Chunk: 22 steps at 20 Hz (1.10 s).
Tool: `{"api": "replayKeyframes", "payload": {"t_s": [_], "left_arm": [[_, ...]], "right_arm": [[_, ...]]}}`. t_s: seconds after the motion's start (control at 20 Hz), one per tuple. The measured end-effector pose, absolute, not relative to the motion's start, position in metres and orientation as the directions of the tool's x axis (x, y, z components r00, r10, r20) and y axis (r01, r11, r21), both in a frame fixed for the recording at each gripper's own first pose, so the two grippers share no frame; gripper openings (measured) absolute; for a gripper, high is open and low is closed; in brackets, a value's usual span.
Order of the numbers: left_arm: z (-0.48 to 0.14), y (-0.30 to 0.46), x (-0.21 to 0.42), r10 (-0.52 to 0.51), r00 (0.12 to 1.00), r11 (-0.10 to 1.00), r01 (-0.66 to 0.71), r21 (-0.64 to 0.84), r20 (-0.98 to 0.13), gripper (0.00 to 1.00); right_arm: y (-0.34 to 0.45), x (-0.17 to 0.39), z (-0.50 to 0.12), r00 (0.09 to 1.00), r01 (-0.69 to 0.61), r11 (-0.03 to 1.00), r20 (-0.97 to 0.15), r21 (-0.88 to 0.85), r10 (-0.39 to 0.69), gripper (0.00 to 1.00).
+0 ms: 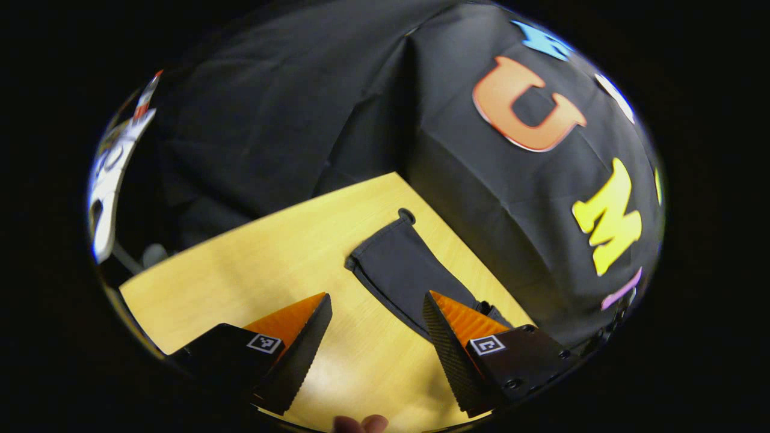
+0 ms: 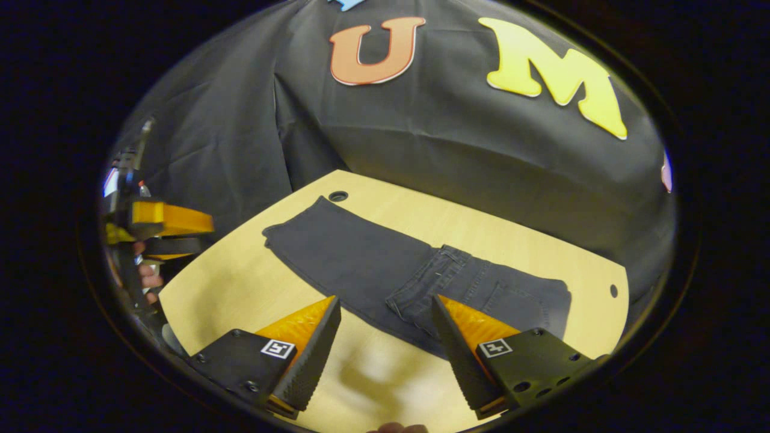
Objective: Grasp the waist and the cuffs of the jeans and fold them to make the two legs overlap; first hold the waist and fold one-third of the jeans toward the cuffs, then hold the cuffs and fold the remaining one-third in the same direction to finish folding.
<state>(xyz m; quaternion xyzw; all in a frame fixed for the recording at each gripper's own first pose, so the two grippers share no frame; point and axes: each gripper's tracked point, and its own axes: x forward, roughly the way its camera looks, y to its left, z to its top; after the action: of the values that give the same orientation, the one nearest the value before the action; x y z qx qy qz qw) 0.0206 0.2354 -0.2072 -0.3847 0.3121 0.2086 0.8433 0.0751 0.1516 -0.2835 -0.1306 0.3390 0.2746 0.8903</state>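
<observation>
The dark jeans lie flat on the wooden surface, legs already overlapped, waist toward the right claw, cuffs near the far corner. Both claws are spread open and hold nothing; the left claw hovers above the surface. For a clean first fold, I judge each claw should pinch 1 waist corner, lift together, and lay it evenly toward the cuffs.

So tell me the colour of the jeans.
Dark charcoal grey jeans, plain, no pattern; clearest in the right gripper view.
</observation>
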Motion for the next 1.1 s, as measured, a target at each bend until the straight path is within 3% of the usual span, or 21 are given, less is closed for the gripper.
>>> {"api": "replayKeyframes", "payload": {"t_s": [0.15,0.3,0.45,0.55,0.95,1.1], "left_arm": [[-0.243,0.239,0.049,0.028,0.674,0.467,-0.662,-0.586,-0.739,0.98],[-0.276,0.240,0.074,-0.007,0.621,0.435,-0.704,-0.562,-0.784,0.98],[-0.288,0.244,0.098,-0.065,0.581,0.228,-0.783,-0.579,-0.811,0.98],[-0.297,0.253,0.108,-0.066,0.528,0.148,-0.834,-0.532,-0.847,0.97],[-0.296,0.273,0.126,-0.049,0.434,0.115,-0.892,-0.437,-0.900,0.97],[-0.301,0.273,0.124,-0.072,0.346,0.141,-0.925,-0.353,-0.936,0.97]], "right_arm": [[0.105,0.057,-0.268,0.635,-0.540,0.840,-0.681,-0.052,0.366,0.95],[0.041,0.045,-0.278,0.638,-0.448,0.892,-0.722,-0.066,0.266,0.93],[-0.016,0.037,-0.279,0.647,-0.340,0.938,-0.740,-0.066,0.183,0.95],[-0.045,0.032,-0.274,0.660,-0.287,0.955,-0.738,-0.076,0.139,0.93],[-0.108,0.018,-0.283,0.647,-0.131,0.990,-0.761,-0.048,0.048,0.95],[-0.113,0.016,-0.290,0.634,-0.116,0.993,-0.772,-0.032,0.049,0.93]]}}
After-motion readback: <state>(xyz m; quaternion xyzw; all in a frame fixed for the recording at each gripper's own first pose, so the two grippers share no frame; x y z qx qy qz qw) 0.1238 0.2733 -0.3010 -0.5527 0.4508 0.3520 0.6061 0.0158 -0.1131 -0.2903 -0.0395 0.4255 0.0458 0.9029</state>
